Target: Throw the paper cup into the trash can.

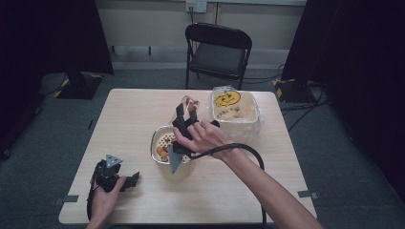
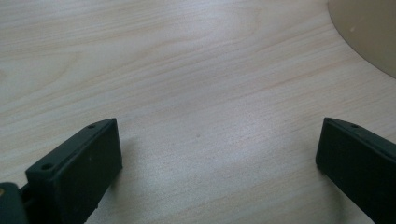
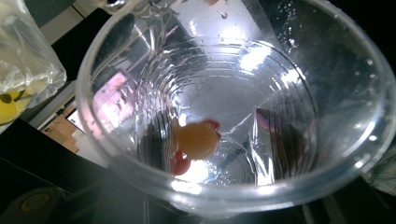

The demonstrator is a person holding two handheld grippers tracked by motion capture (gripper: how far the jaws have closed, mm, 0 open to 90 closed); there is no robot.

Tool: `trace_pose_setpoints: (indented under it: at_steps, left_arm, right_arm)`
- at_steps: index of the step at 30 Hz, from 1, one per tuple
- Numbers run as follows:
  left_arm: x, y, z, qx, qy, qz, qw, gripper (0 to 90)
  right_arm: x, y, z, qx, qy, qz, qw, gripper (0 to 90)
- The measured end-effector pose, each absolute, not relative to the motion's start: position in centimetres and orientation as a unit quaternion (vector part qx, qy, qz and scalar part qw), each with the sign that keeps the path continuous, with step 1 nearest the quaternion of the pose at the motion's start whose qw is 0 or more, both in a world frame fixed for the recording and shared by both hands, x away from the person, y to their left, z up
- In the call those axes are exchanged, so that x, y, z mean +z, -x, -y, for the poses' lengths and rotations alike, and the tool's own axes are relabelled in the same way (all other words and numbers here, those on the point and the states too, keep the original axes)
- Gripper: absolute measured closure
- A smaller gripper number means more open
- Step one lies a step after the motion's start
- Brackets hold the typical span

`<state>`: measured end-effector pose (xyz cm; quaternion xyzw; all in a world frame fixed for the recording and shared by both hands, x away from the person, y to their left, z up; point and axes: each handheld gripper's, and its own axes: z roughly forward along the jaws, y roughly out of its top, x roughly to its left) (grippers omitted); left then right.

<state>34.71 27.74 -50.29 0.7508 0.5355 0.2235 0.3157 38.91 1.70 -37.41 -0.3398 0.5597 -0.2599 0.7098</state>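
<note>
The desk carries three things near its middle and far right: a cream tub lined with a clear bag that bears a yellow face, toward the far right corner; a metal bowl near the centre, holding what looks like a perforated strainer with pale and red bits of food in it; and, held above the bowl's far side, a clear plastic cup.

Judging by how things lie, the work is emptying the cup into the bowl, and it looks nearly done: most of the food sits in the bowl, while the right gripper view shows one pale piece with red edges clinging near the bottom of the cup. What is left seems to be shaking that last piece out and putting the cup down.

The right gripper has its fingers drawn in on the cup, gripping it tilted, with its mouth toward the gripper's camera.

The left gripper rests at the near left corner of the desk, well apart from the cup. Its fingers stand wide over bare wood, holding nothing.
</note>
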Motion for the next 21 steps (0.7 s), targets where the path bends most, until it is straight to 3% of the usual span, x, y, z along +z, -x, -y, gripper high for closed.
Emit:
trace_pose_setpoints:
  at_steps: [13,21]
  left_arm:
    - [-50.3,-34.7,-27.7,0.223,-0.751,-0.535,0.316,0.0]
    - [-50.3,-34.7,-27.7,0.222,-0.750,-0.537,0.317,0.0]
  right_arm:
    - [-36.8,-39.1,-1.8,-0.230,0.312,-0.587,0.711,50.7]
    - [-34.5,-39.5,-1.0,-0.095,0.191,-0.701,0.681,50.8]
